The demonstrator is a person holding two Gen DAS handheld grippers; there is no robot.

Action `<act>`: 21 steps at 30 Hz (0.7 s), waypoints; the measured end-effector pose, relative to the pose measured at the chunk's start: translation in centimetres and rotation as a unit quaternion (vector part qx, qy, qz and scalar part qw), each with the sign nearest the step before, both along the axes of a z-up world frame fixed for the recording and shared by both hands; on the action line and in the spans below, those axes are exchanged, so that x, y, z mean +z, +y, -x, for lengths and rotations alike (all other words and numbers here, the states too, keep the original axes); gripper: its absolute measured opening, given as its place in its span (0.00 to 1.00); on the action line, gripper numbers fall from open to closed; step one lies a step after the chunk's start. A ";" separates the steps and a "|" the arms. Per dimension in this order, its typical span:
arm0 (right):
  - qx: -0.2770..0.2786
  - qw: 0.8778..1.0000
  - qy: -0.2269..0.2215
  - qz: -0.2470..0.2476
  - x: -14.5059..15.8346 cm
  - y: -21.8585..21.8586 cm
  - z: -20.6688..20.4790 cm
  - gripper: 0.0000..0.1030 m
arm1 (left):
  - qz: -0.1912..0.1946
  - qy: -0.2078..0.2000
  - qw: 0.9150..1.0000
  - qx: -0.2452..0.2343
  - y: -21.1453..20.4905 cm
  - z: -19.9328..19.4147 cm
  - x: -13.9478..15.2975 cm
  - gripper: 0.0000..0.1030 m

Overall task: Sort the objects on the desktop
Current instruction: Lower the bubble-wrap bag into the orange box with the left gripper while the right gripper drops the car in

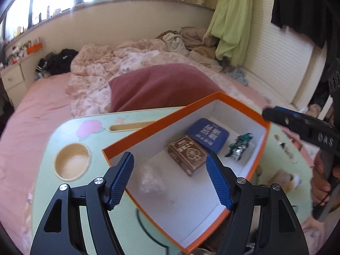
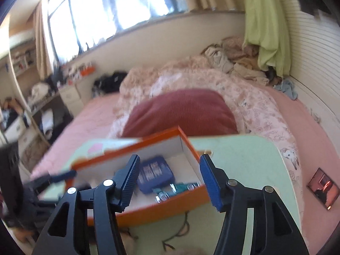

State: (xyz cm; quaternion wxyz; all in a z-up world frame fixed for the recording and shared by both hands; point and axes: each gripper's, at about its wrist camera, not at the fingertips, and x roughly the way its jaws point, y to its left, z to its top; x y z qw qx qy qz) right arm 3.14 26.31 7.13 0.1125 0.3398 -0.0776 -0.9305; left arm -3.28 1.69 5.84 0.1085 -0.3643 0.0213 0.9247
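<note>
- Far left of the left wrist view: round cup recess (image 1: 71, 162) in the pale green lap desk (image 1: 45, 191), nothing in it. No loose item on that side, so we don't hunt there.
- Lower centre, same view: left gripper (image 1: 170, 182) is released, jaws apart w/ nothing between the pads; it hangs over the near wall of the orange box (image 1: 119, 140). We keep it spread until a target is picked.
- Inside the box, lower centre: a clear crinkled wrap (image 1: 151, 181), hard to make out against the white floor.
- Centre: brown box (image 1: 187, 157) lying flat, touching the blue tin (image 1: 207, 135) just behind it.
- Right of those: small green-and-silver toy (image 1: 240, 146) near the box's right wall.
- Judgement: these look already sorted; the step now is prob. fetching the next loose thing.
- Right of the box, lower right of the view: small blurred objects (image 1: 285, 178) on the desk, too smeared to name. Likely next targets; we'd approach from above, jaws straddling one item only.
- Right edge: right gripper (image 1: 274, 114) reaches in over the box's far-right corner. In its own view it (image 2: 169, 182) is also let go, jaws wide, nothing pinched, tin and toy below.
- Risk: both tools crowd one box; we move one at a time & avoid nudging the rim.
</note>
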 end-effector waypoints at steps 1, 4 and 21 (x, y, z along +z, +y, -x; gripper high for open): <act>0.026 0.999 -0.028 -0.007 -0.9 -0.6 0.5 0.56 | 0.015 0.001 1.000 0.006 -0.2 0.4 -0.1 0.69; 0.057 0.997 -0.047 -0.019 -1.5 -1.6 0.6 0.56 | 0.005 -0.003 1.000 0.005 -1.2 1.7 -0.1 0.69; -0.012 0.997 0.031 -0.067 -1.2 -4.0 -5.6 0.56 | -0.029 0.059 0.998 0.000 -1.6 -1.1 3.0 0.69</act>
